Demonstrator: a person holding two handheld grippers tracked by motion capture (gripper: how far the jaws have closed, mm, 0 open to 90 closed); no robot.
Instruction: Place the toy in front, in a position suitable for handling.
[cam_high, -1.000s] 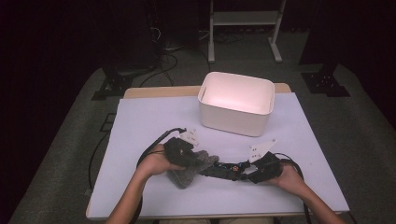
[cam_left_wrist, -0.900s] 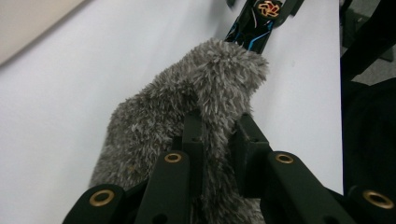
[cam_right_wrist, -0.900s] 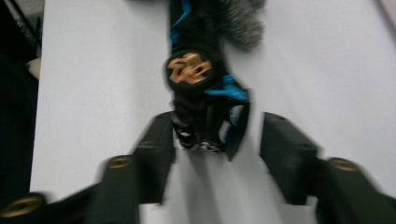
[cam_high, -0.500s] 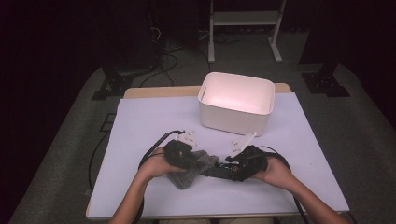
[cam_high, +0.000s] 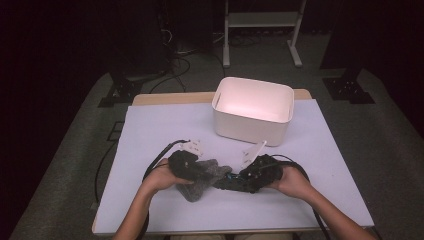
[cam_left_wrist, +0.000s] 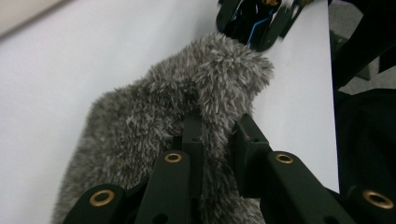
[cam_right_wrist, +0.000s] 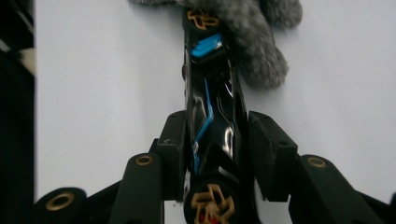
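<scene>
**Toy car being pushed into the fuzzy pouch**

Low in the high view, the left gripper (cam_high: 200, 170) is pinched tight on the grey fuzzy pouch (cam_left_wrist: 187, 107). The right gripper (cam_high: 235, 181), jaws just closing, clamps a black toy car (cam_right_wrist: 210, 112) whose nose meets the fur. Next, I reckon, ease it inside; the white bin (cam_high: 254, 107) waits above.

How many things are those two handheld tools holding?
2. A grey furry cloth is pinched in the left gripper, near the table's front. A black toy car sits between the right gripper's fingers, its nose against the cloth.
</scene>
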